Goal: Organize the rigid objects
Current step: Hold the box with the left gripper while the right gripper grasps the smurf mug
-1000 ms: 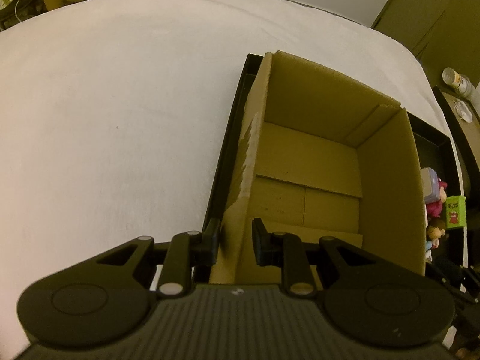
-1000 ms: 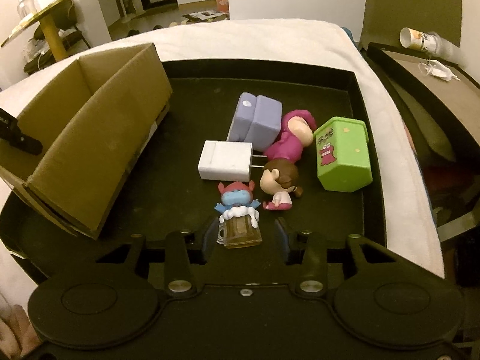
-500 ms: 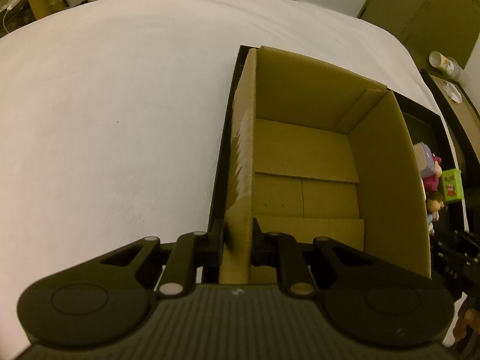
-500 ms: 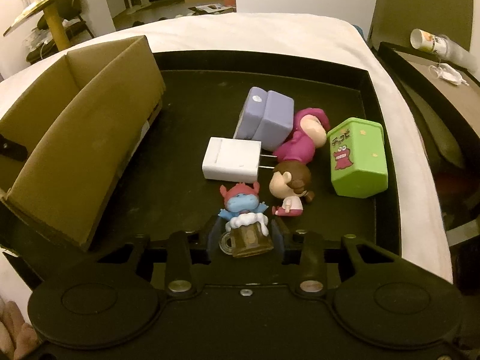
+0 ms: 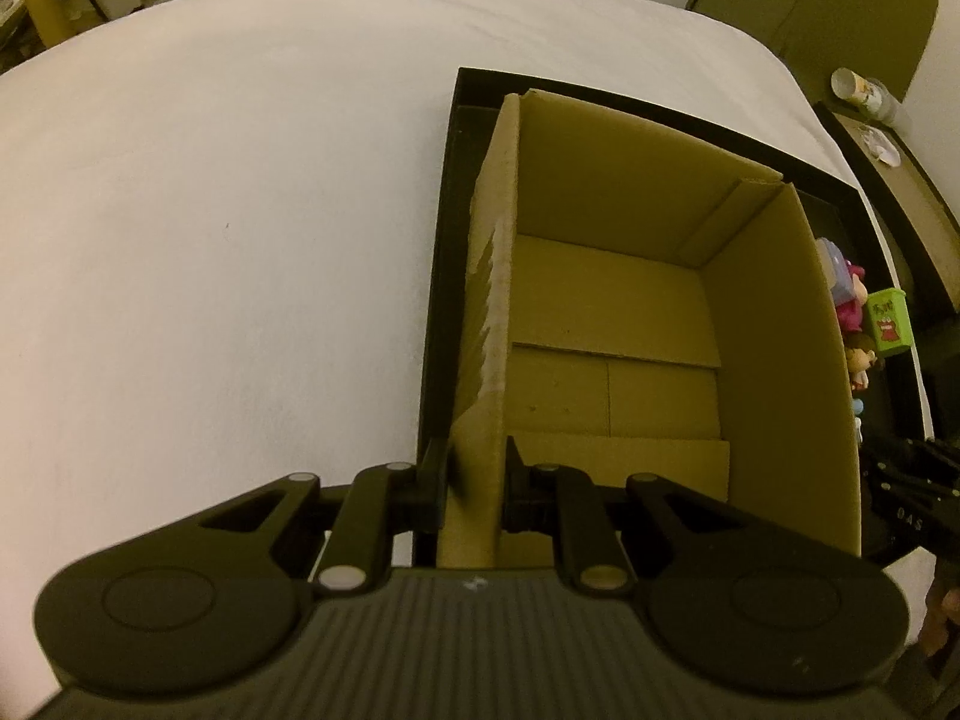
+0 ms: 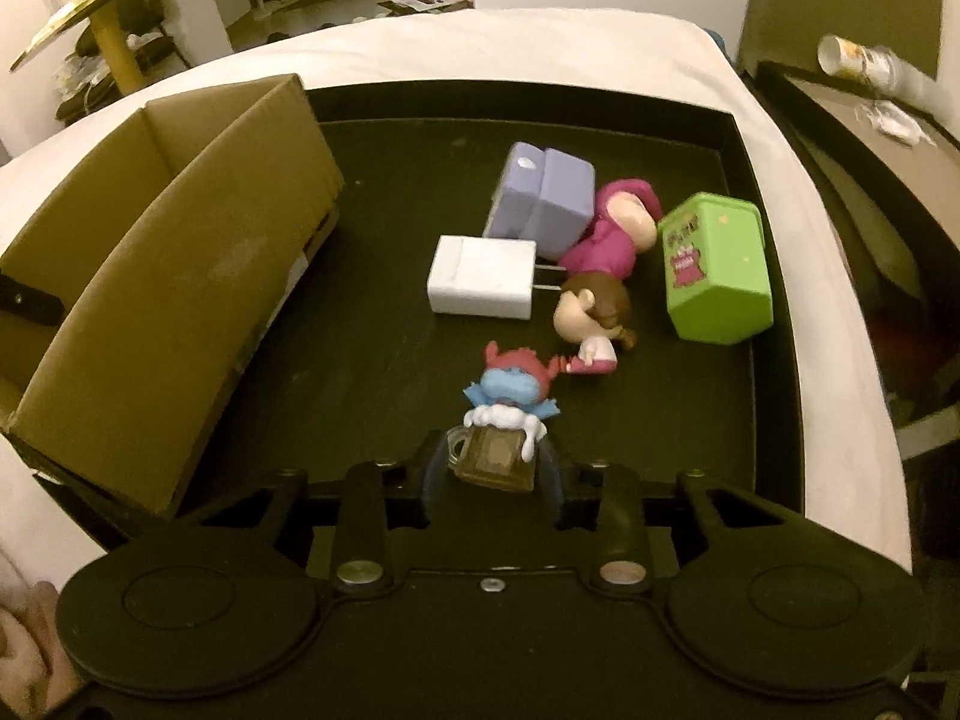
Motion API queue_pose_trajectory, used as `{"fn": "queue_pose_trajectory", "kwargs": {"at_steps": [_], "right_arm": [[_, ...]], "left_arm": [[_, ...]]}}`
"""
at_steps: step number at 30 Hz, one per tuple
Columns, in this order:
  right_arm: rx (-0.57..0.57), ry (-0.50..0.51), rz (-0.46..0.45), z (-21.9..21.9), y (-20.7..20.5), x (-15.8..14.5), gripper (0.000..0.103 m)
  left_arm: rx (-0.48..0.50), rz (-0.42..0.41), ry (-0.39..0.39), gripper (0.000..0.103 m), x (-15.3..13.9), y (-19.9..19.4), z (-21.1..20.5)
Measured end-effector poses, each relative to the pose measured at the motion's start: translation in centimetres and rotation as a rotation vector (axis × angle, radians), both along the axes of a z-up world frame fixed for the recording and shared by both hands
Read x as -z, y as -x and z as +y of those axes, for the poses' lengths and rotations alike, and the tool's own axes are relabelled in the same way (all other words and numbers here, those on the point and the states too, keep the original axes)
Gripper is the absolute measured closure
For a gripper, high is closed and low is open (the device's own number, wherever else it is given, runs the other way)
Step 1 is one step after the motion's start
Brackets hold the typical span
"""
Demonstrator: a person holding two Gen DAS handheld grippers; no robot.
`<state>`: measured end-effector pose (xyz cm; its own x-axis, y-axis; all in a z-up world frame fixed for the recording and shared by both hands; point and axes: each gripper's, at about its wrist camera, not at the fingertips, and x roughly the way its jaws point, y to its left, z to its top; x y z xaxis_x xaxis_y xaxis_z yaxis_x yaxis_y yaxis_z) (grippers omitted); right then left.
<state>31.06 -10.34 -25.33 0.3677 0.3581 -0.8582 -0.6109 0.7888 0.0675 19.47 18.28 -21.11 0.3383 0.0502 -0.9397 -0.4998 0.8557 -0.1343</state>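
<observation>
An open, empty cardboard box [image 5: 618, 324] stands at the left of a black tray [image 6: 372, 312]; it also shows in the right wrist view [image 6: 174, 276]. My left gripper [image 5: 474, 480] is shut on the box's near-left wall. My right gripper [image 6: 492, 471] is shut on the mug base of a blue figurine with a beer mug [image 6: 504, 420], at the tray's near edge. Beyond it lie a white charger [image 6: 480, 285], a brown-haired doll [image 6: 591, 315], a magenta doll [image 6: 612, 234], a lavender block [image 6: 540, 198] and a green box [image 6: 714, 267].
The tray sits on a white cloth-covered table [image 5: 210, 240]. A dark side table [image 6: 870, 138] with a paper cup [image 6: 840, 57] stands to the right. A yellow table leg [image 6: 114, 48] and room clutter are far behind.
My left gripper closed onto the box's left wall. My right gripper closed around the figurine's mug and the figurine has shifted slightly.
</observation>
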Motion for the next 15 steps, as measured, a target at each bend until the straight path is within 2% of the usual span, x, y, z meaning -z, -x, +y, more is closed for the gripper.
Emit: {"fn": "queue_pose_trajectory", "kwargs": {"at_steps": [3,11,15], "right_arm": [[0.047,-0.004,0.006,-0.3,-0.5,0.1,0.050],[0.099,-0.013,-0.005,0.7,-1.1,0.4,0.048],[0.136,-0.005,-0.009,1.3,-1.5,0.6,0.038]], "left_arm": [[-0.018,-0.004,0.004,0.088,0.1,-0.3,0.0],[-0.077,-0.024,0.004,0.088,0.4,0.4,-0.5],[-0.068,-0.006,-0.002,0.087,0.6,0.2,-1.0]]}}
